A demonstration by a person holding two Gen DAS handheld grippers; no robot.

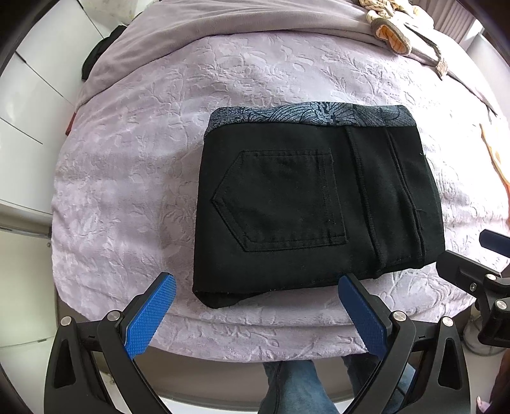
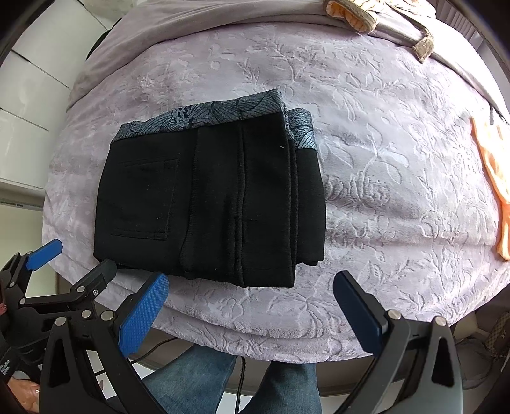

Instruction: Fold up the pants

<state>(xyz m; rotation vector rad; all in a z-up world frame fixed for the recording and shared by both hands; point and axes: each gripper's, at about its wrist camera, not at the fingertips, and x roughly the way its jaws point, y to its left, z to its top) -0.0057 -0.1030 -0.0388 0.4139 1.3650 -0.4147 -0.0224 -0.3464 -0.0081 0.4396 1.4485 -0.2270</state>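
Observation:
The black pants lie folded into a compact rectangle on the lilac bedspread, back pocket up and a grey patterned waistband along the far edge. My left gripper hovers open just short of their near edge, with nothing between its blue pads. In the right wrist view the same pants sit left of centre. My right gripper is open and empty over the bed's near edge, close to the pants' near right corner. The left gripper shows at the lower left there.
A tan and orange garment lies at the far right of the bed, on a grey blanket. An orange cloth rests by the right edge. White cabinets stand to the left. A person's jeans-clad legs are below the bed's near edge.

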